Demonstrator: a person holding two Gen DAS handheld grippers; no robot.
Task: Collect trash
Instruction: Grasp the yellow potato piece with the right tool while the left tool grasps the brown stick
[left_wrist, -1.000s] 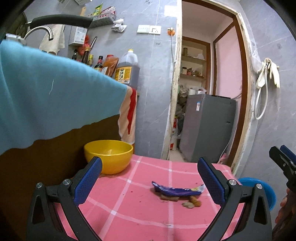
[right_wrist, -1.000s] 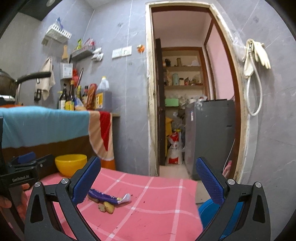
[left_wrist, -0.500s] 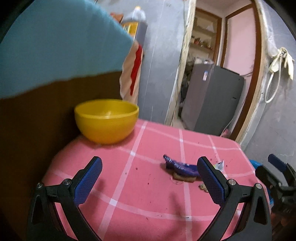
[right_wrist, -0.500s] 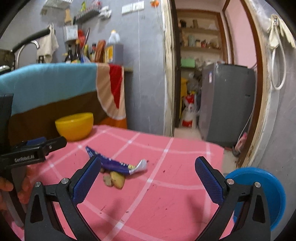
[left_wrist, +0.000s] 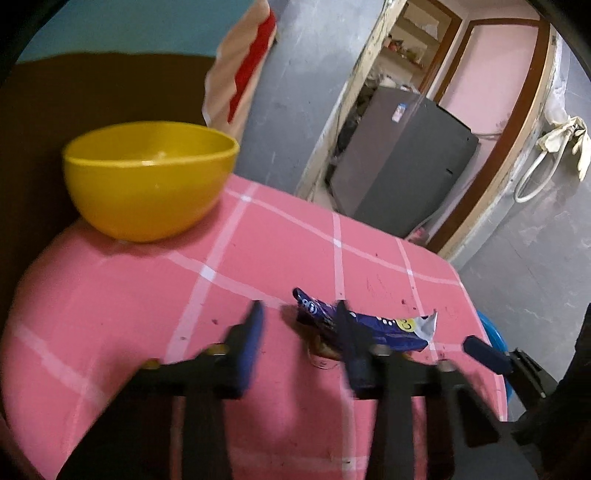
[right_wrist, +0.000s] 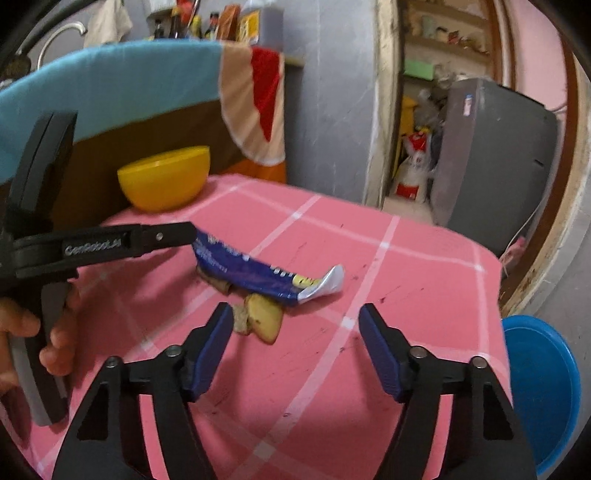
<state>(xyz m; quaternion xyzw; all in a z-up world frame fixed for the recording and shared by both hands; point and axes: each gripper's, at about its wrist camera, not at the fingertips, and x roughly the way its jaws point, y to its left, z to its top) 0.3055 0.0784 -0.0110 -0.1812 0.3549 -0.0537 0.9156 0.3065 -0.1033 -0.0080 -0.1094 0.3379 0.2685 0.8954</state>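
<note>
None of the trash appears collected yet. The blue snack wrapper (right_wrist: 258, 273) lies flat on the pink checked desk (right_wrist: 406, 280), its torn silver end pointing toward the doorway side, and the brown food scraps (right_wrist: 258, 317) sit against its near edge, partly tucked beneath it. The yellow bowl (right_wrist: 164, 177) stands well apart at the far corner of the desk, and it looks empty from what shows of its inside.

The left tongs (left_wrist: 297, 332) are low over the desk with a clear gap between the blurred fingers; one finger overlaps the wrapper's near end in the left wrist view, but whether it touches cannot be told, and nothing is gripped. The right tongs (right_wrist: 295, 325) are spread wide and empty, just short of the scraps, with the left finger close beside them.

A blue bin (right_wrist: 539, 387) sits below the desk's right edge and looks like the likely place for the trash. Judging by this, the work is at its start: both pickups and both drops remain.
</note>
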